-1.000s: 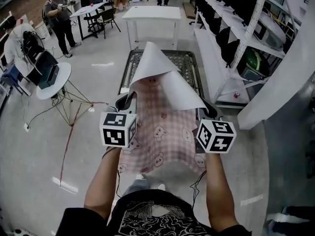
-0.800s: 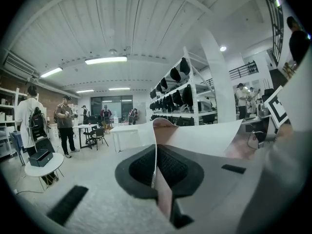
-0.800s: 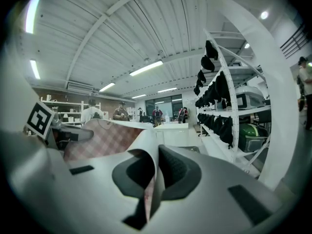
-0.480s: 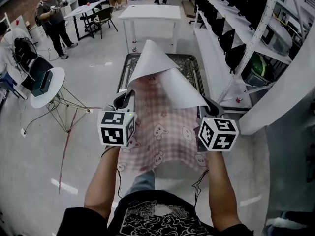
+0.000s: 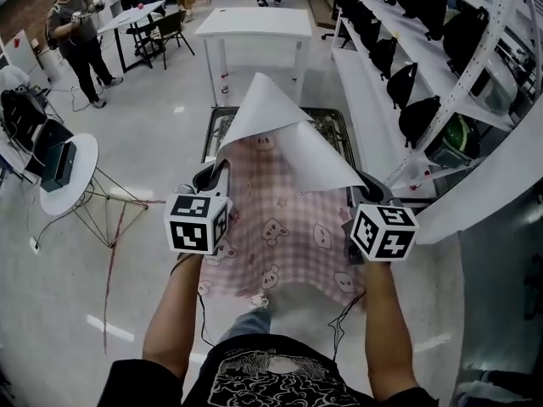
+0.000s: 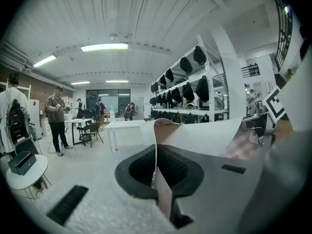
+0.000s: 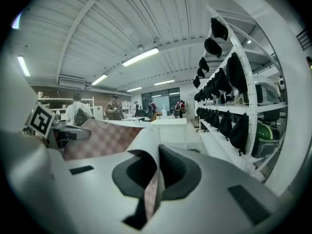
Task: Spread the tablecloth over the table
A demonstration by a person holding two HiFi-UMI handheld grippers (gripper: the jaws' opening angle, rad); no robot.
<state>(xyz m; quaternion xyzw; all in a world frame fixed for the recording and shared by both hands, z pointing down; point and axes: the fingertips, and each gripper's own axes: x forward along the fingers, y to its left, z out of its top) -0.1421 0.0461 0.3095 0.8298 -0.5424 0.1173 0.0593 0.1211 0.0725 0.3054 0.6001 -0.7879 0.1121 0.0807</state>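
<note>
One dark rectangular metal-framed table [image 5: 329,124] sits below the pink checked bear-print tablecloth [image 5: 288,227], held up over its near end, far edge curled back white-side-up. Left gripper [image 5: 212,175] and right gripper [image 5: 365,195] each clamp a side edge.

Pink checked tablecloth [image 5: 288,236], bear-printed, white underside; white table [image 5: 254,24].

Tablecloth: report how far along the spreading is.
Done: left gripper and right gripper are each shut on a side edge of the tablecloth. In hand: it is held stretched between them, the dark table showing beyond it. Left: the far part is folded back, white underside up; it is not yet spread flat over the tabletop.
</note>
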